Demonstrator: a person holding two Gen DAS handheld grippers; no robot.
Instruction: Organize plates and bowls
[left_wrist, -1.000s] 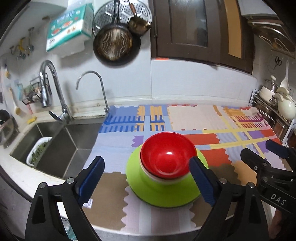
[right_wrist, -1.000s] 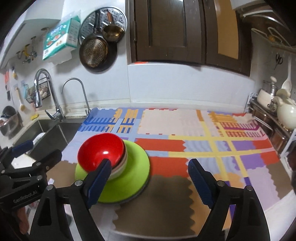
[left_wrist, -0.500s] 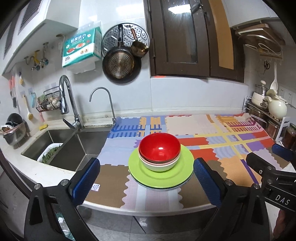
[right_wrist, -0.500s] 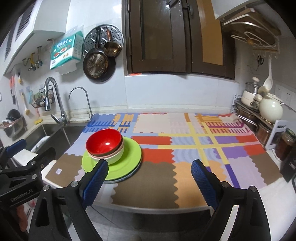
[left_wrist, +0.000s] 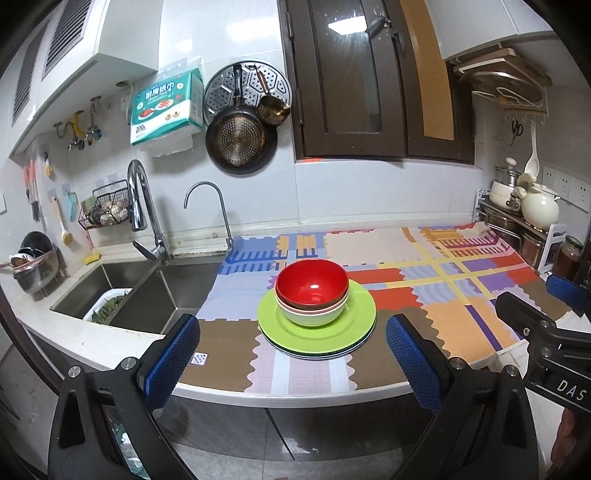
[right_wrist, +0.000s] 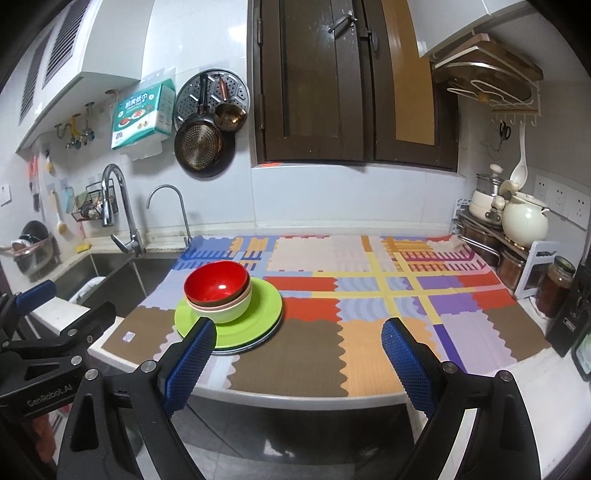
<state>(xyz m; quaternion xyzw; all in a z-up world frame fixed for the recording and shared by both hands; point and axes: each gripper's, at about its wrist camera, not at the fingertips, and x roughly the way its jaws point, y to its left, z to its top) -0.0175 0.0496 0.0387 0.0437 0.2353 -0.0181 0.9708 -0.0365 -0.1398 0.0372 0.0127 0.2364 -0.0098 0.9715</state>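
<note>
Bowls (left_wrist: 312, 293) on plates (left_wrist: 317, 332) lie straight ahead of left gripper (left_wrist: 293, 356), nearer than right gripper (right_wrist: 299, 354); both spread wide, empty.

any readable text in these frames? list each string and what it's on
"DAS": on the right gripper body, seen from the left wrist view.
"GenRobot.AI": on the left gripper body, seen from the right wrist view.
"200": on the paper towel pack hanging on the wall; its large Chinese title and other print are too blurred to read.
Sticker on the mat: too small to read.
</note>
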